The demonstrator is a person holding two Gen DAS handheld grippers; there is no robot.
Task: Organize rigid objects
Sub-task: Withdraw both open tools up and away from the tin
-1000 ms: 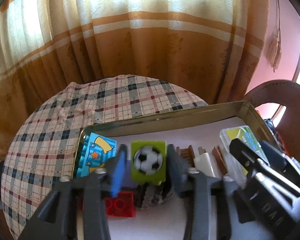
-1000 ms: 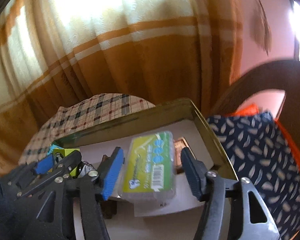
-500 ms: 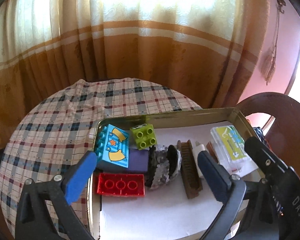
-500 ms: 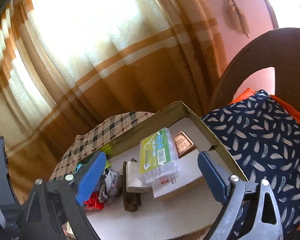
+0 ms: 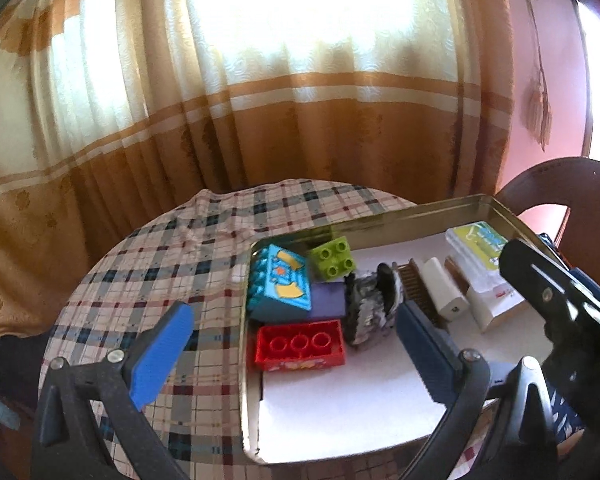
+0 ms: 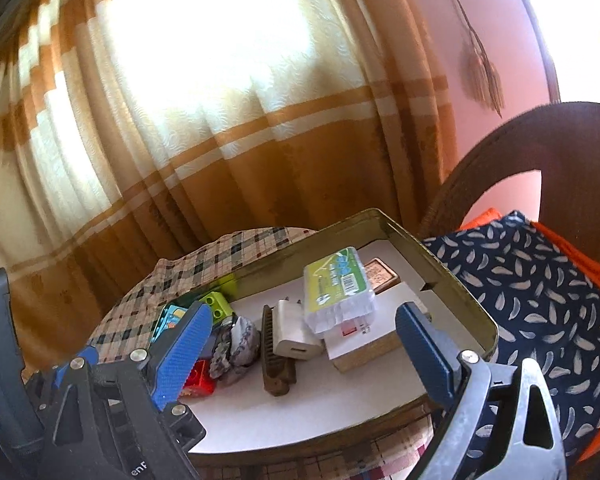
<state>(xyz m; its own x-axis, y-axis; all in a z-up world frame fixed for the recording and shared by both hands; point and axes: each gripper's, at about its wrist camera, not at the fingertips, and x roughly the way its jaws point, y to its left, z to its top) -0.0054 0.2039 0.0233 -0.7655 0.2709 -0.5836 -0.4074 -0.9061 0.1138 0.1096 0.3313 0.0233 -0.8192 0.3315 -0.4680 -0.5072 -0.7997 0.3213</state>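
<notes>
- A round surface [image 5: 152, 256] under a plaid cloth carries everything; a striped curtain [image 5: 260, 128] hangs behind it and a chair with a feather-print cushion [image 6: 540, 280] stands at the right.
- A shallow metal tray [image 5: 380, 220], lined with white paper, sits on the right part of the surface. All the task's objects lie in its far half; the near half shows only bare paper.
- At the tray's right end, a white box [image 6: 364, 344] lies flat, with a clear green-labelled case [image 6: 340, 292] stacked on top of it and a small brown tile [image 6: 380, 274] just beyond, near the far right corner.
- Left of the box, a white charger [image 6: 294, 332] rests against a brown brush [image 6: 274, 356], the two lying side by side and touching.
- In the middle, a crumpled grey-and-black bundle [image 5: 370, 308] lies against the brush.
- At the tray's left end the blocks cluster: a blue printed block [image 5: 280, 284] tilted against the left wall, a purple block [image 5: 328, 300] partly under it, a green block [image 5: 332, 258] at the far wall, and a red block [image 5: 300, 346] nearest the camera.
- The left gripper [image 5: 292, 350] hovers over the tray's left side, jaws spread wide with nothing pressed between them.
- The right gripper [image 6: 300, 354] hovers over the tray's near edge, jaws likewise wide and holding nothing.
</notes>
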